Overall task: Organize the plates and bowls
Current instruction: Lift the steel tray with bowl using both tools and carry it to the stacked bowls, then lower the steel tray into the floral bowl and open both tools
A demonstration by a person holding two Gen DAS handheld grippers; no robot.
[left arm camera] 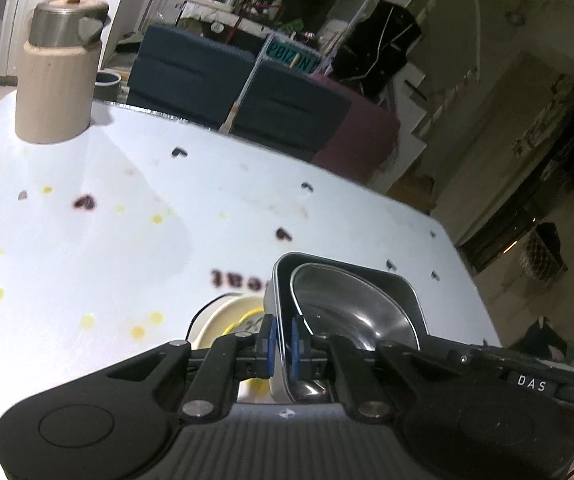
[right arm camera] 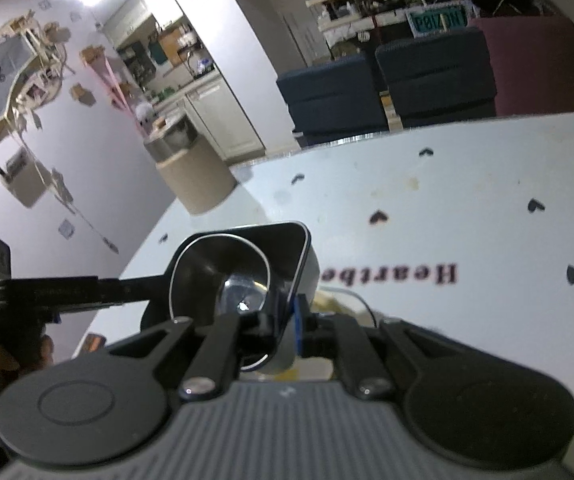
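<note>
Both tongs are clamped on the square tray (left arm camera: 403, 292), one on each side wall: the left tongs (left arm camera: 283, 338) grip one wall, the right tongs (right arm camera: 287, 320) the opposite one. A steel bowl (left arm camera: 359, 308) sits inside it, above the white worktop (left arm camera: 127, 240). A beige canister (left arm camera: 53, 76) stands far back.

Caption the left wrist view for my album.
Left gripper pinches the square tray's rim, steel bowl inside.
</note>
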